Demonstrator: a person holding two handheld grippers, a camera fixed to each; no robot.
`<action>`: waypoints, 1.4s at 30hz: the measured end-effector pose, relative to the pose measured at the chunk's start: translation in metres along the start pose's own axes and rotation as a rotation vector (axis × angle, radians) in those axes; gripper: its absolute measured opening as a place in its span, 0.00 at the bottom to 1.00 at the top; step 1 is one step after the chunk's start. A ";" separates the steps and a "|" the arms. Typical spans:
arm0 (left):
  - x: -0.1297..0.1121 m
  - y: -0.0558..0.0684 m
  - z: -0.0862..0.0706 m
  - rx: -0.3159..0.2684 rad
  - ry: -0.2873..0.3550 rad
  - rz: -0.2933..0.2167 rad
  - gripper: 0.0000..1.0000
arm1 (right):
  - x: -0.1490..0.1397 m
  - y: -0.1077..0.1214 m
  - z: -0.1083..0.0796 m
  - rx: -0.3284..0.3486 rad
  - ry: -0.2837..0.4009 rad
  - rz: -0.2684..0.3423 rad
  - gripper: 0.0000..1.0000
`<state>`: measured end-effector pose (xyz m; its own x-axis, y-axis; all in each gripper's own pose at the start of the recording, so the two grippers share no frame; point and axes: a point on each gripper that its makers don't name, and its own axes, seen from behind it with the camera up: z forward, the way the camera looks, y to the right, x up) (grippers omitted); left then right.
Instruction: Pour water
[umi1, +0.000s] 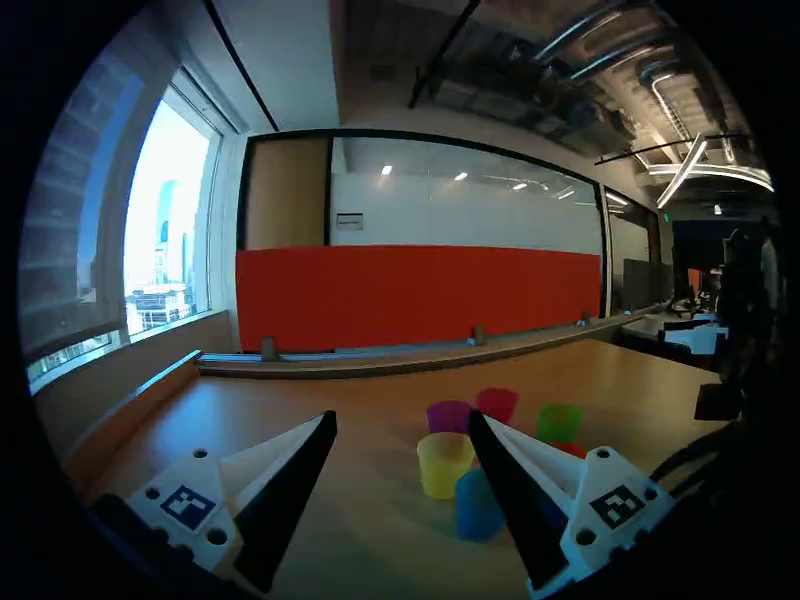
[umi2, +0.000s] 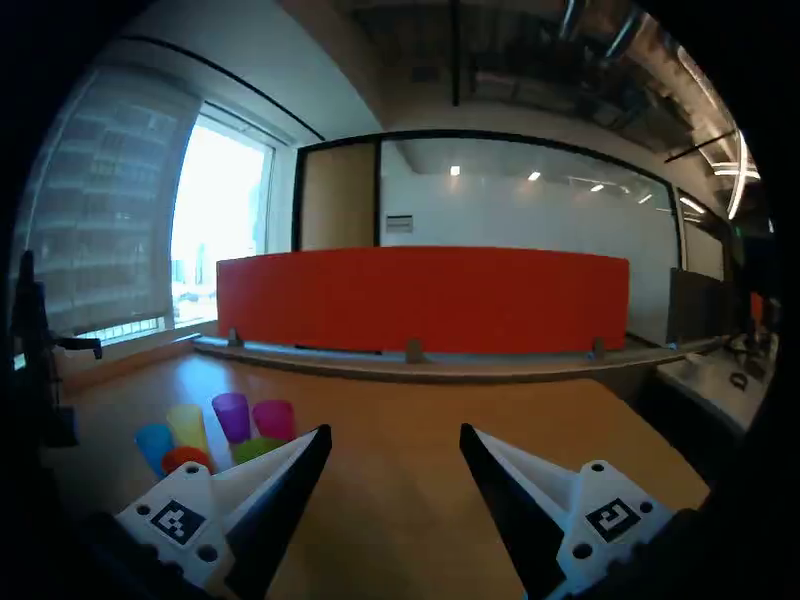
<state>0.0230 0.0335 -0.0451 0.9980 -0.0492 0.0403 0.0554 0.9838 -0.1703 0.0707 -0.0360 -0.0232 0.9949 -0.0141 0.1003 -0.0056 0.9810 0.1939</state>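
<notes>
Left claw (umi1: 401, 415) wide, 6 cups (umi1: 445, 465) ahead

Cups (umi1: 445, 465) clustered on table (umi1: 370, 525), partition (umi1: 420, 295) behind them, window (umi1: 165, 240) at left

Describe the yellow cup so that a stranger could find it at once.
A wooden desk runs before the red partition, and a cluster of coloured cups stands on it. The yellow cup stands at the cluster's edge, next to the blue cup; no other is yellow.

Left tongs (umi1: 401, 415) and right tongs (umi2: 394, 429): each held roughly level, jaws spread wide apart and empty, tips pointing forward.
</notes>
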 end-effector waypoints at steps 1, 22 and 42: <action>0.001 -0.001 0.000 0.011 0.007 -0.001 0.98 | 0.003 0.002 -0.001 -0.014 0.010 0.004 0.99; 0.007 -0.005 0.009 0.182 0.080 0.018 0.98 | 0.032 0.022 -0.014 -0.162 0.130 0.015 0.99; -0.029 -0.011 0.020 0.223 0.111 0.039 0.97 | 0.028 0.039 -0.009 -0.211 0.114 0.029 0.99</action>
<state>-0.0070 0.0277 -0.0246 0.9972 -0.0173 -0.0727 0.0211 0.9984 0.0523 0.0995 0.0033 -0.0213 0.9996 0.0248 -0.0101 -0.0249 0.9995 -0.0170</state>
